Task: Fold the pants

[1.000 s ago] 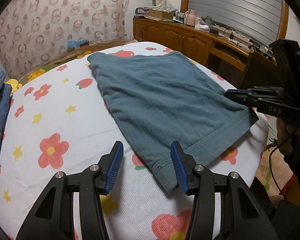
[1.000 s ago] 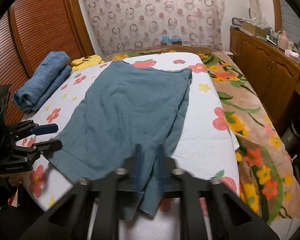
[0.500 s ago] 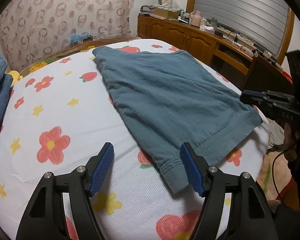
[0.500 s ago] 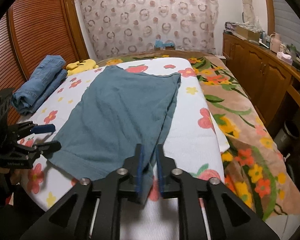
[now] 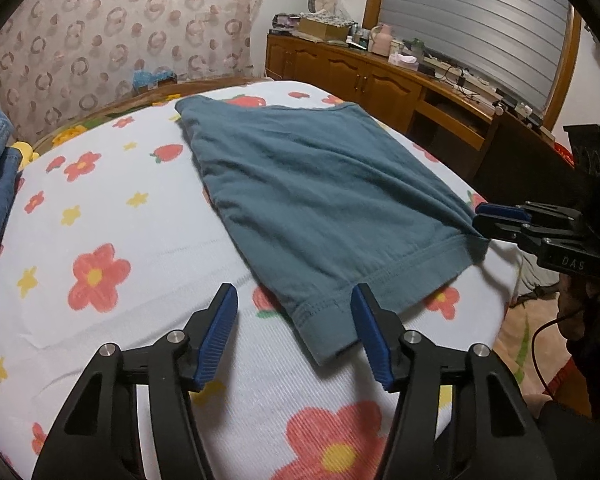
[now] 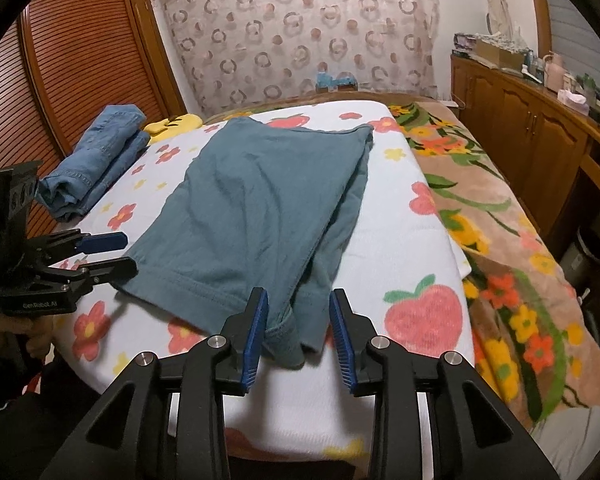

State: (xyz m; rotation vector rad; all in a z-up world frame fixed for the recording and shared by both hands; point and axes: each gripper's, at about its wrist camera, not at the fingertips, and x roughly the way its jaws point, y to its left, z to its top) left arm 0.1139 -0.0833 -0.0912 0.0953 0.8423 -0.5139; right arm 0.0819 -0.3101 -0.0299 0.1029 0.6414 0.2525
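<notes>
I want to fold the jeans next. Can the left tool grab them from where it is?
Probably not yet. The folded jeans lie further up the bed on its side, beyond the left tool, whose jaws are closing by the teal pants. Nothing blocks the way.

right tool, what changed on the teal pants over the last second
The right tool was shut on the near corner of the teal pants a second ago; its jaws are opening now, and the corner lies loose between them. The left tool stays open over the hem's other corner. The pants lie as before, and so do the folded jeans.
</notes>
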